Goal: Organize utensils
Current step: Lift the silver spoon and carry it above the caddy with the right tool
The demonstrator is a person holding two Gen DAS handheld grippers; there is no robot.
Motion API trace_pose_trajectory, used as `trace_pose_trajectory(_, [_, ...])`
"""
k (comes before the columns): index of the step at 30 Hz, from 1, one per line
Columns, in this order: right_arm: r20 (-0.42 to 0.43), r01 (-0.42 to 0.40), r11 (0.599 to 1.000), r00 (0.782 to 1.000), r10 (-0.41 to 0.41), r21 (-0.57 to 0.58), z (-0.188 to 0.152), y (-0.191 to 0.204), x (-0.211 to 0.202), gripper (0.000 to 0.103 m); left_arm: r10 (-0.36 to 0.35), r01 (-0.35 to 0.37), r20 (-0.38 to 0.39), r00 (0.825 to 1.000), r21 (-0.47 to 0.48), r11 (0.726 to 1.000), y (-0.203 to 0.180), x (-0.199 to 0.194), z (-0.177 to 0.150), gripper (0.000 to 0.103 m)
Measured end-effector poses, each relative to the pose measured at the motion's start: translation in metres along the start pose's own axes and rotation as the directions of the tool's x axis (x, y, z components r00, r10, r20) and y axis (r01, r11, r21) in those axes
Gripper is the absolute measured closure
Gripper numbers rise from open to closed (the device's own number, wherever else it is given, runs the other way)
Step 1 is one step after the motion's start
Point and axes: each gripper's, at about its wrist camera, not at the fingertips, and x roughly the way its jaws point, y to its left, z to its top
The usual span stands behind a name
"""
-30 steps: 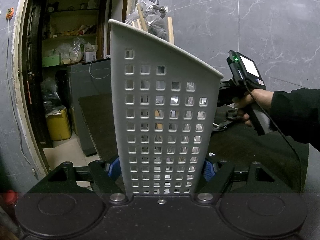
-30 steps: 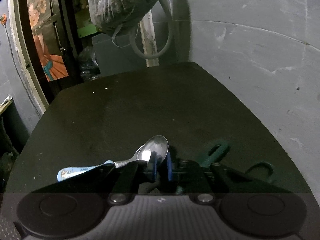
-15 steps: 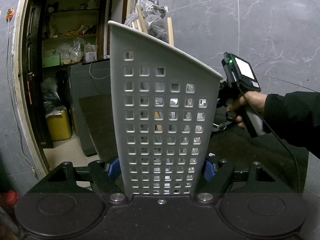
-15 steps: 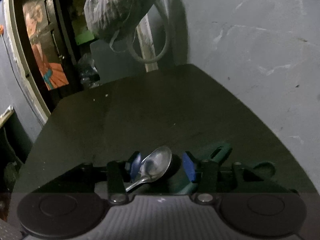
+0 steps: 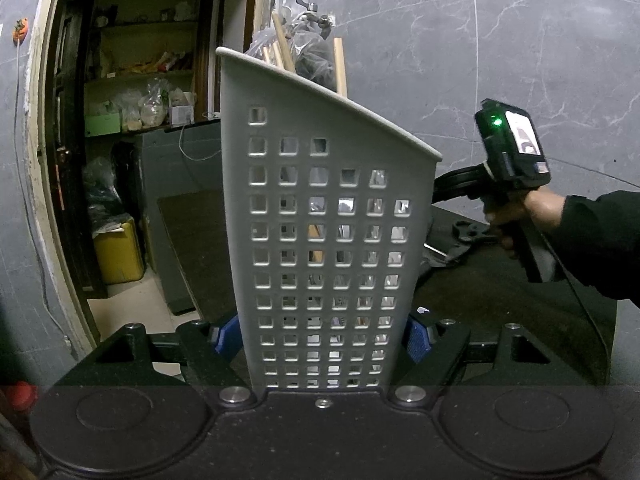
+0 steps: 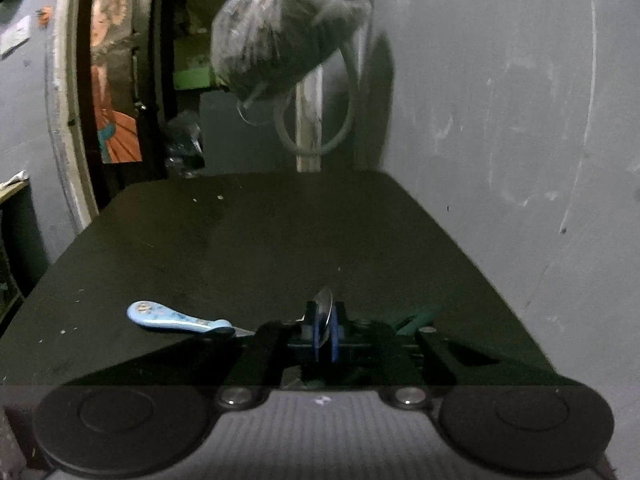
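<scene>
My left gripper is shut on a tall white perforated utensil holder and holds it upright, filling the middle of the left wrist view. My right gripper is shut on the bowl of a metal spoon. The spoon's light blue patterned handle sticks out to the left, just above the black table. The right gripper's body and the hand holding it show in the left wrist view, to the right of the holder.
A dark green utensil lies on the table just right of my right gripper. A bagged bundle hangs over the table's far edge by the grey wall. An open doorway with shelves is at the left.
The right gripper's jaws were open around the spoon bowl half a second ago and have shut on it. The spoon now stands on edge, handle lifted. The left gripper and holder have hardly moved.
</scene>
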Motion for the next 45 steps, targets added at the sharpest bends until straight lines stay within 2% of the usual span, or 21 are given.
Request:
trace_pose_trajectory(12, [0.144,-0.070,0.997,0.987,0.066,0.024,0.001,0.002,-0.057,0.101,0.008,-0.008,0.005,1.000,-0.002,1.000,-0.003,-0.004,0.000,0.024])
trace_pose_trajectory(18, [0.264,-0.062,0.998,0.963,0.062,-0.009,0.002,0.012,-0.093,0.101,0.015,-0.015,0.007,1.000,-0.005,1.000,-0.005,-0.005,-0.001,0.024])
trace_pose_trajectory(23, [0.331,-0.076,0.997,0.940,0.080,-0.025,0.008,0.020,-0.119,0.101,0.014,-0.014,0.009,1.000,-0.005,1.000,-0.005,-0.006,-0.001,0.024])
trace_pose_trajectory(25, [0.366,-0.101,0.995,0.925,0.098,-0.012,0.012,0.023,-0.134,0.101,0.015,-0.015,0.010,1.000,-0.006,1.000,-0.005,-0.006,-0.001,0.024])
trace_pose_trajectory(27, [0.420,-0.126,0.992,0.900,0.116,-0.005,0.018,0.028,-0.149,0.101,0.015,-0.015,0.010,1.000,-0.005,1.000,-0.005,-0.006,-0.001,0.024])
trace_pose_trajectory(33, [0.591,-0.224,0.974,0.782,0.201,-0.034,0.034,0.049,-0.195,0.101,0.018,-0.018,0.009,1.000,-0.006,1.000,-0.008,-0.008,-0.002,0.024])
trace_pose_trajectory(35, [0.617,-0.263,0.963,0.750,0.238,-0.052,0.036,0.057,-0.204,0.101,0.020,-0.020,0.011,1.000,-0.005,1.000,-0.008,-0.010,-0.004,0.024])
trace_pose_trajectory(38, [0.637,-0.306,0.948,0.715,0.288,-0.086,0.038,0.069,-0.214,0.101,0.019,-0.019,0.011,1.000,-0.005,1.000,-0.007,-0.011,-0.004,0.024])
trace_pose_trajectory(41, [0.640,-0.328,0.936,0.694,0.330,-0.127,0.039,0.082,-0.218,0.101,0.018,-0.018,0.011,1.000,-0.005,1.000,-0.007,-0.011,-0.004,0.024])
trace_pose_trajectory(45, [0.619,-0.347,0.922,0.691,0.375,-0.171,0.036,0.097,-0.220,0.101,0.019,-0.019,0.011,1.000,-0.006,1.000,-0.007,-0.011,-0.004,0.024])
